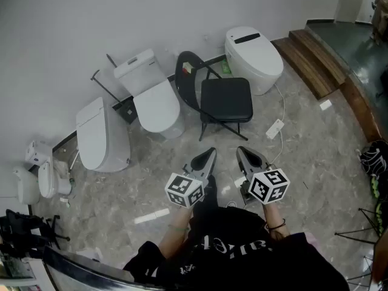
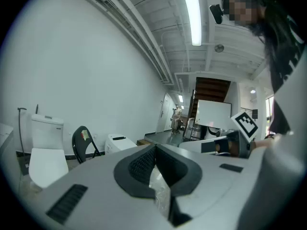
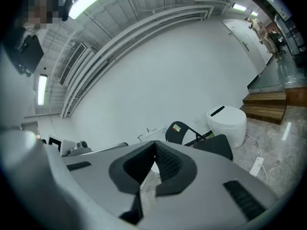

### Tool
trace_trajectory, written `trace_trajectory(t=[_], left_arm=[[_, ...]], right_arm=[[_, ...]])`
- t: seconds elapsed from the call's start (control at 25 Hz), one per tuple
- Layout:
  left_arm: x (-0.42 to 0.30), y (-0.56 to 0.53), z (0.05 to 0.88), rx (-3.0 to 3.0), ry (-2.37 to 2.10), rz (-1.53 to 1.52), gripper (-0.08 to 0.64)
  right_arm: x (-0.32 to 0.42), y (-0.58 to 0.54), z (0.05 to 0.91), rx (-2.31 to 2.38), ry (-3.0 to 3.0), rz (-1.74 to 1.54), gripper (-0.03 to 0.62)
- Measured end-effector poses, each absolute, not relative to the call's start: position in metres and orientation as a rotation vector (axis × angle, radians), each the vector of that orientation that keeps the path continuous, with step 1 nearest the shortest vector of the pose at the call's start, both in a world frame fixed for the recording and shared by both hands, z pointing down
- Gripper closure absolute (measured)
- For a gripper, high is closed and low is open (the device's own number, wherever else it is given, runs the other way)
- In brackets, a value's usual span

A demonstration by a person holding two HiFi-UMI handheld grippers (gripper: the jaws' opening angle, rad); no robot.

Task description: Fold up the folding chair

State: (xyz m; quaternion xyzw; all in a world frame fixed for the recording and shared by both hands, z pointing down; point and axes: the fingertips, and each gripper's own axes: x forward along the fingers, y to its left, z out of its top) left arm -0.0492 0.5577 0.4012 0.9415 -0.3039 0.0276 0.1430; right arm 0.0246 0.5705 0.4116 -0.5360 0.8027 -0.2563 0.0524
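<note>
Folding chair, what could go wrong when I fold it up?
The folding chair stands open, a tank toilet close beside it and a tankless toilet behind; folding might bump them. A white power strip lies near its feet and could snag. The left gripper and right gripper are shut, so they must open first.

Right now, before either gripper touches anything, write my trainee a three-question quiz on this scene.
1. True or false: the folding chair is already folded flat.
2. The left gripper has its jaws: A open, B shut on nothing, C shut on the chair.
3. Fill in: the chair stands between two white ____.
Key: 1 false, it stands open; 2 B; 3 toilets.
</note>
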Motion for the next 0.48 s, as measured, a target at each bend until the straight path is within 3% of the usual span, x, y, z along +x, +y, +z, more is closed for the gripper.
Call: trace_trajectory(t=[0.48], left_arm=[[-0.073, 0.402, 0.412, 2.685, -0.811, 0.104, 0.557]], right_arm=[[-0.009, 0.423, 0.418, -1.605, 2.396, -0.852, 0.580]])
